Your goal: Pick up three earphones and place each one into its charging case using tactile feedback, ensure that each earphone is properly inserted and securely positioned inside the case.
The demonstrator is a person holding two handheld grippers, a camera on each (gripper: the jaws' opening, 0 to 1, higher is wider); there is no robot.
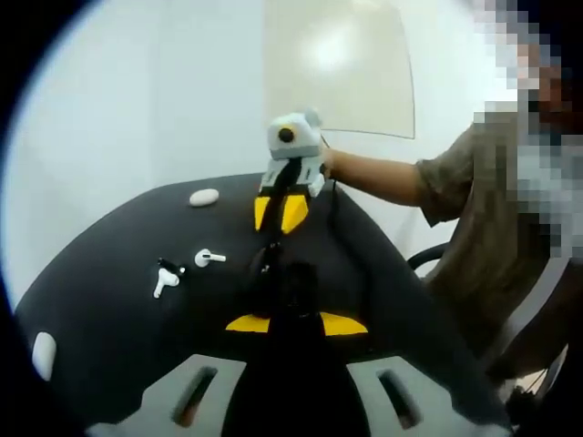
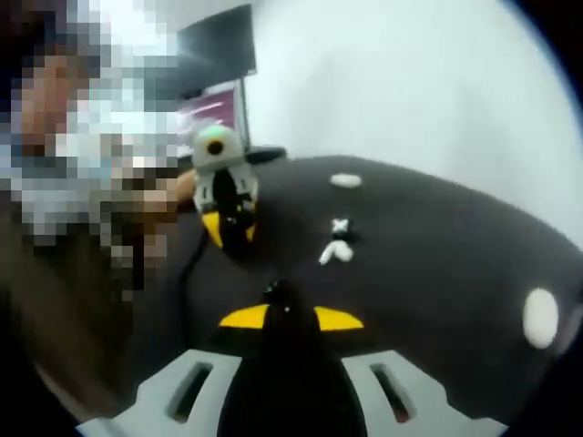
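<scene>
Two white earphones point(image 1: 166, 278) point(image 1: 209, 259) lie side by side on the black table point(image 1: 109, 273), left of my left gripper point(image 1: 293, 273); its jaws stand together, with only dark shapes between them. The same earphones point(image 2: 339, 228) point(image 2: 335, 253) lie ahead and slightly right of my right gripper point(image 2: 284, 296), also shut. One white oval charging case point(image 1: 204, 197) point(image 2: 346, 180) rests at the far side, another white case point(image 1: 43, 353) point(image 2: 540, 317) near the table's edge. The right gripper point(image 1: 278, 228) faces the left gripper point(image 2: 230, 238) across the table, yellow tips closed.
A person point(image 1: 492, 209) sits at the table's side, a hand point(image 2: 159, 205) on the left gripper. A monitor point(image 2: 214, 109) stands behind the table. A pale panel point(image 1: 337, 64) hangs on the white wall. A chair arm point(image 1: 428, 259) shows by the person.
</scene>
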